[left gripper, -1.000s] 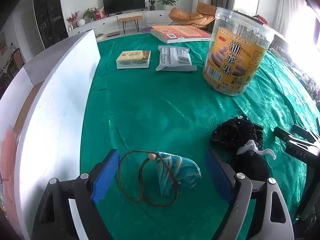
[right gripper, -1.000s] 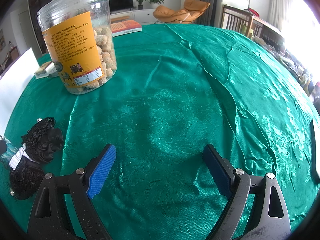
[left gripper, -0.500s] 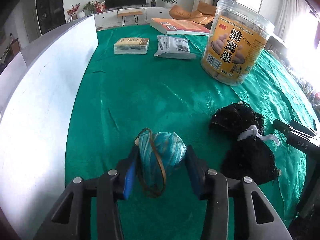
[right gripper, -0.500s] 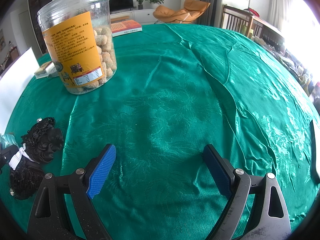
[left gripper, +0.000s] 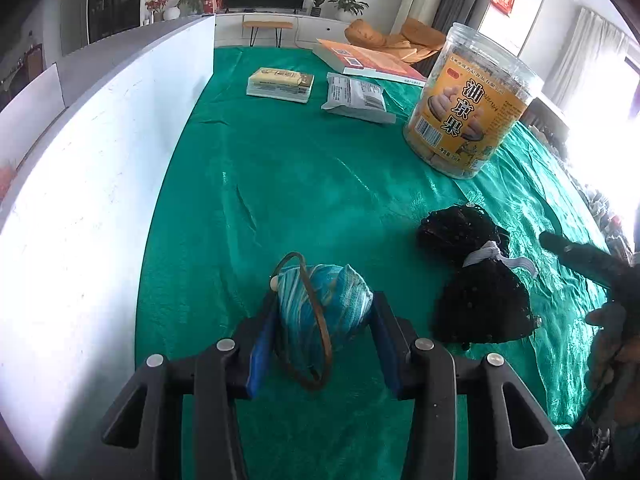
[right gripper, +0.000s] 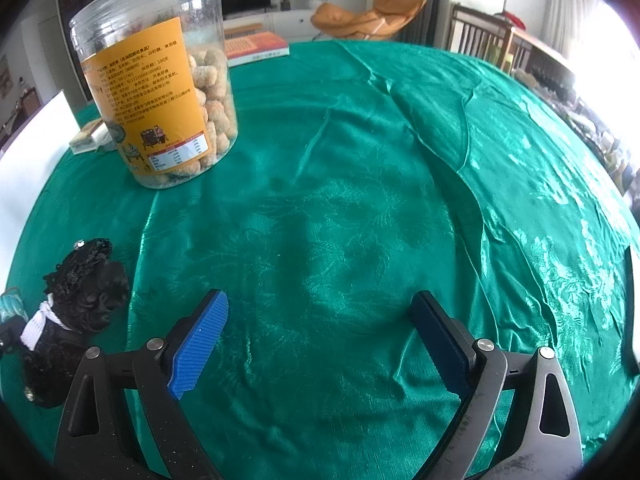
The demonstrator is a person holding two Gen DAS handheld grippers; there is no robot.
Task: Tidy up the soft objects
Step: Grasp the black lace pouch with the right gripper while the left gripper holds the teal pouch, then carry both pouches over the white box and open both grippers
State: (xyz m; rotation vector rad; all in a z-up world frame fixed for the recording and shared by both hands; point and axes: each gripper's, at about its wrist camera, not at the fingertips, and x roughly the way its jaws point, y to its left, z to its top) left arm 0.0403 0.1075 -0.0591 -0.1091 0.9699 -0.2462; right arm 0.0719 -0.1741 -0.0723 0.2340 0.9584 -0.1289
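Since a second earlier, the left gripper [left gripper: 324, 320] had closed its blue pads from wide apart onto the teal striped fabric pouch [left gripper: 322, 304], which had been lying loose between them on the table [left gripper: 304, 184]; the closing came early in that second and the grip looked the same half a second before. Both pads pressed against the pouch's sides, bunching it into a rounded bundle. A brown cord loop [left gripper: 316, 344] with a small wooden bead hung around the pouch and sagged toward the green cloth in front of the gripper.

Just to the right of the pouch, apart from it, a black lace pouch [left gripper: 476, 280] tied with a white ribbon lay on the table. Farther back stood a clear plastic snack jar [left gripper: 464, 108] with an orange label, and behind it lay a grey sealed packet [left gripper: 356, 98], a yellow pack [left gripper: 280, 84] and an orange book [left gripper: 368, 62]. A white board [left gripper: 92, 184] stood upright along the table's left edge.

The right gripper [right gripper: 320, 336] had kept its place, its pads wide apart over bare green cloth with nothing between them; the black lace pouch lay at its left.
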